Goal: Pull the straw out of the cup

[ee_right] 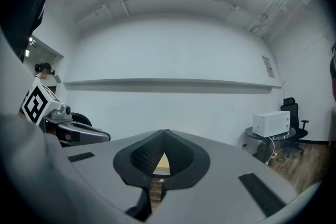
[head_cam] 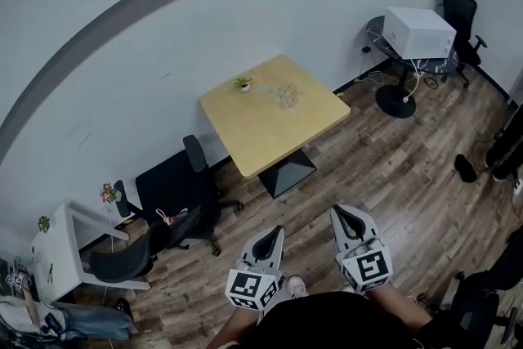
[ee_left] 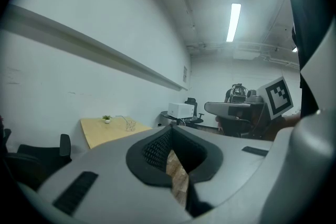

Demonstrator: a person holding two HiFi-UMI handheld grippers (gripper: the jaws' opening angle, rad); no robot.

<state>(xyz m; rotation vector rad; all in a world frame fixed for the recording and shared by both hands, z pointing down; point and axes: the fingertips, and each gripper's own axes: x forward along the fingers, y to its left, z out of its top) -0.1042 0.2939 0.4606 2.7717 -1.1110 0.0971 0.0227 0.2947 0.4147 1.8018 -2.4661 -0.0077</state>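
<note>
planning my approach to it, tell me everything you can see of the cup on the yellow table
The cup is small, clear and glassy-looking. It stands upright on the light wooden table, on the half nearer the wall, and sits right of a small potted plant in the head view. A thin straw leans out of it toward the plant. Nothing else touches it. It is too small to tell any contents.

1 clear cup (head_cam: 288, 97) stands upright on the far half of the light wooden desk (head_cam: 270, 139), clear of its edges. 1 thin straw (ee_left: 122, 118) sits in the cup, tilted, its upper end leaning left in the left gripper view. Both are small and distant; I cannot tell what the cup holds.
</note>
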